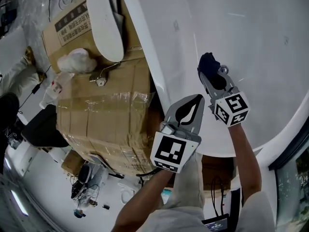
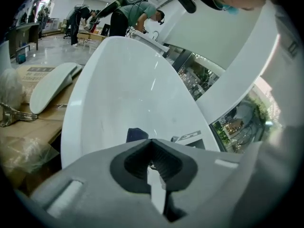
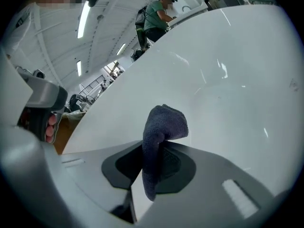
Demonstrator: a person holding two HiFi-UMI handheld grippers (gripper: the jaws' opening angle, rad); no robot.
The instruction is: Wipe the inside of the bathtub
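The white bathtub [image 1: 251, 37] fills the upper right of the head view, and its smooth inner wall [image 3: 228, 94] spreads ahead of the right gripper. My right gripper [image 1: 211, 75] is shut on a dark blue cloth [image 1: 208, 63], which is held against the tub's inner wall near the rim. In the right gripper view the cloth [image 3: 164, 125] bunches up out of the closed jaws [image 3: 159, 148]. My left gripper [image 1: 197, 99] is shut with nothing in it, just outside the tub's rim beside the right one. From the left gripper [image 2: 151, 141] I see the tub [image 2: 133, 89] and the cloth [image 2: 137, 134].
A large taped cardboard box [image 1: 106, 115] stands against the tub's left side. On it lie a white toilet lid [image 1: 104, 23], a plastic bag [image 1: 77, 62] and a small metal fitting [image 1: 99, 79]. People [image 2: 137, 13] bend over another tub far behind. A window [image 2: 237, 122] lies to the right.
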